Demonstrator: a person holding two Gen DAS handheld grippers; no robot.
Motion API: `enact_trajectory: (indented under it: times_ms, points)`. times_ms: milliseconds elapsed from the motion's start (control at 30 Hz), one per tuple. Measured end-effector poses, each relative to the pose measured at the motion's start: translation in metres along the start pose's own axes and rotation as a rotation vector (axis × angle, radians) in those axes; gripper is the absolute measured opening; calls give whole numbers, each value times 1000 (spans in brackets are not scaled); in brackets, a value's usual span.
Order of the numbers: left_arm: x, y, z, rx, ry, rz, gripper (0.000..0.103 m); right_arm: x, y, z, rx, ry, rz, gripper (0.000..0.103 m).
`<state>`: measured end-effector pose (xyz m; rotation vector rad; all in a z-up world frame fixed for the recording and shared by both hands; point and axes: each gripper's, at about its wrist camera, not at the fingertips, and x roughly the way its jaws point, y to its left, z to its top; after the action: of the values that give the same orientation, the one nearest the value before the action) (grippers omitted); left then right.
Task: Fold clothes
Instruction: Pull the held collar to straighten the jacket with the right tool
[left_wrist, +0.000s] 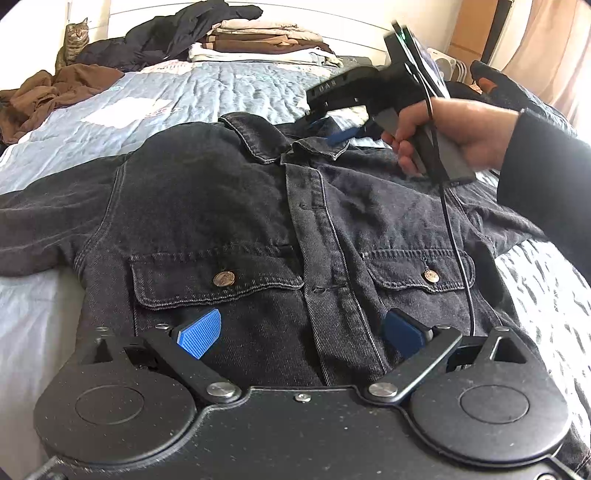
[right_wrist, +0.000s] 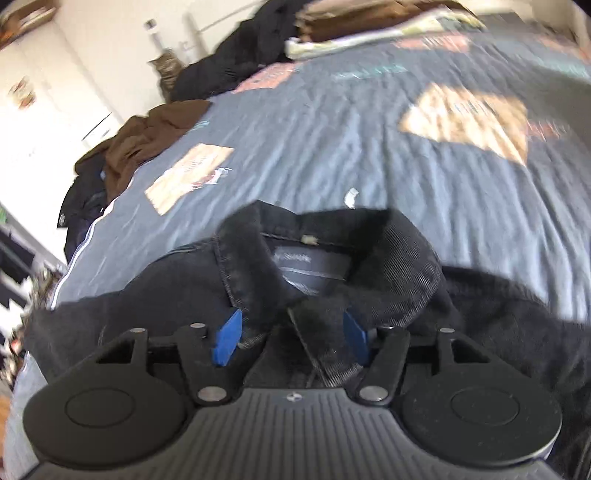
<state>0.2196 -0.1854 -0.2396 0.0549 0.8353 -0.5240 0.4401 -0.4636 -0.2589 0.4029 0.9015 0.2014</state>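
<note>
A black denim jacket (left_wrist: 229, 206) lies front-up on the bed, sleeves spread, collar toward the far side. My left gripper (left_wrist: 301, 334) hovers open over the jacket's lower front, its blue pads either side of the button placket. Held by a hand, my right gripper (left_wrist: 334, 133) is at the collar in the left wrist view. In the blurred right wrist view the right gripper (right_wrist: 291, 338) is open, its blue pads either side of the collar tips (right_wrist: 314, 332), with the jacket's collar (right_wrist: 388, 266) and neck label just ahead.
The blue quilted bedspread (left_wrist: 207, 88) stretches beyond the jacket. A stack of folded clothes (left_wrist: 266, 40) and a dark heap (left_wrist: 159, 40) sit at the far end. Crumpled brown clothes (left_wrist: 48, 96) lie far left. A tabby cat (left_wrist: 72, 44) sits by the wall.
</note>
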Motion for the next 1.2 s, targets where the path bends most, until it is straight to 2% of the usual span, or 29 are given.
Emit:
enact_trajectory:
  times_ms: [67,167,500,633,800,1000,1200]
  points:
    - [0,1,1,-7,-1,-3,96,9,-9,-5,43,30,21,60]
    - [1,2,1,-9,2,3,96,27,-8,-13,35,54,-13,59]
    - [-1,5,2,-28,-6,7,96,12,0,-8,45,-114,76,60]
    - [-4,7,2,-37,-12,6,96,-5,-12,11,65,-172,0,60]
    - [0,5,1,-23,-2,9,96,15,-35,26,102,-83,-29,60]
    - [4,6,0,-13,10,19,96,49,-46,27,130,-125,-34,60]
    - [5,7,-2,-10,14,28,96,65,-53,28,153,-160,-22,60]
